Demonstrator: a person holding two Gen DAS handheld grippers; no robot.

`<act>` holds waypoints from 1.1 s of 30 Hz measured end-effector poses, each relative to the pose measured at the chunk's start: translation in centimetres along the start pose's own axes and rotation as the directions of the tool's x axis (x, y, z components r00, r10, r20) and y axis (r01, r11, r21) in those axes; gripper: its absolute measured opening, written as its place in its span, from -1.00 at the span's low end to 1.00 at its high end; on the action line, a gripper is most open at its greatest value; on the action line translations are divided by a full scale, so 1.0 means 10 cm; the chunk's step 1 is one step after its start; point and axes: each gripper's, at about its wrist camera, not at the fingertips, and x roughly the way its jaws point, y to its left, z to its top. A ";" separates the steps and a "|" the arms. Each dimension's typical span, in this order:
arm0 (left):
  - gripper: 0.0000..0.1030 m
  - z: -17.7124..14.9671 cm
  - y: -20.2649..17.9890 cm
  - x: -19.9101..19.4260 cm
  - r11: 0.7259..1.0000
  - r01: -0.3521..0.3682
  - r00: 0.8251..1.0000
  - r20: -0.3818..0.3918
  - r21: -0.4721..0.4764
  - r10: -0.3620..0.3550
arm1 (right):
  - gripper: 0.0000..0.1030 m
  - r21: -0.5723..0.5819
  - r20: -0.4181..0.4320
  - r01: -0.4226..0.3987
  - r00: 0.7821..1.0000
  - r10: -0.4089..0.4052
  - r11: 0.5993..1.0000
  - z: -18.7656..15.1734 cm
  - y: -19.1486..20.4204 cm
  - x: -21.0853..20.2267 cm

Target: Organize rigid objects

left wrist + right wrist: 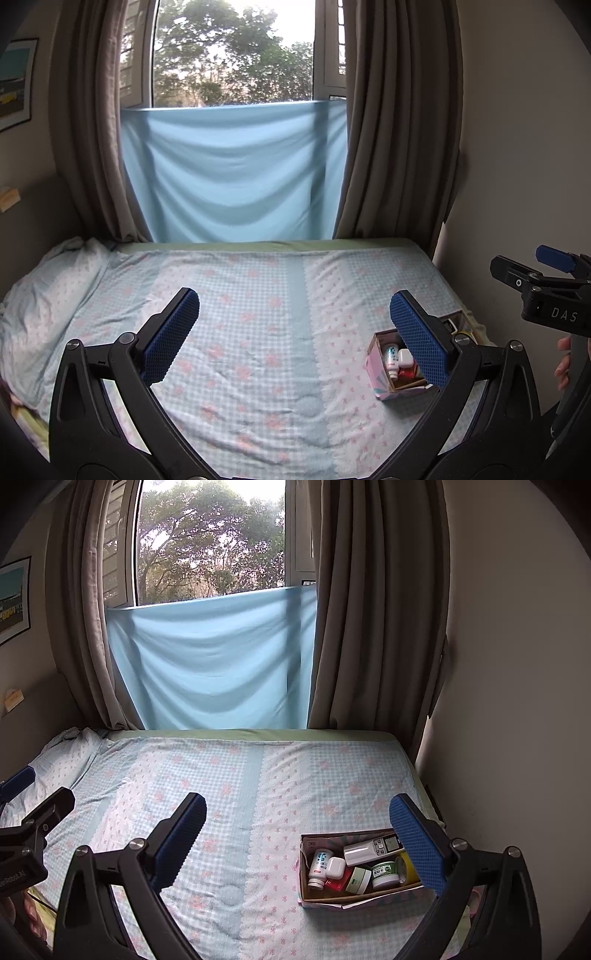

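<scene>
A small cardboard box [354, 896] with pink patterned sides sits on the bed at the right. Inside lie a white bottle [318, 864], a white earbud case [336, 867], a white remote [373, 848], a green-labelled jar [384, 874], a pale-green-lidded jar [359, 880] and something red [338, 883]. My right gripper [297, 814] is open and empty above the bed, its right finger overlapping the box's right end. My left gripper [294, 308] is open and empty too. In the left wrist view the box [384, 387] lies partly behind the right finger, and the right gripper [543, 284] shows at the right edge.
The bed [229, 805] has a light blue checked sheet with pink flowers. A pillow [48, 295] lies at its left. A blue cloth [210, 657] hangs below the window between brown curtains. A wall [517, 701] stands close on the right. A hand [565, 362] shows at the right.
</scene>
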 end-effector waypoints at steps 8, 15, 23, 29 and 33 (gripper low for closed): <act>1.00 0.00 -0.02 0.00 1.000 -0.004 1.000 0.010 0.003 0.004 | 0.92 0.004 0.003 0.003 1.000 -0.003 1.000 0.01 -0.01 0.01; 1.00 0.01 -0.03 0.02 1.000 -0.008 1.000 0.002 0.009 0.008 | 0.92 0.003 0.007 0.004 1.000 -0.004 1.000 0.01 -0.01 0.01; 1.00 0.01 -0.05 0.06 1.000 -0.022 1.000 -0.007 0.009 0.022 | 0.92 0.002 0.009 0.008 1.000 -0.008 1.000 0.02 0.00 0.01; 1.00 0.01 -0.10 0.03 0.998 -0.049 0.998 0.037 0.027 0.048 | 0.92 0.008 0.015 0.016 1.000 -0.016 1.000 0.05 0.00 0.02; 1.00 0.01 -0.08 0.03 0.998 -0.067 0.997 0.051 0.016 0.066 | 0.92 0.010 0.016 0.020 1.000 -0.020 1.000 0.07 0.01 0.03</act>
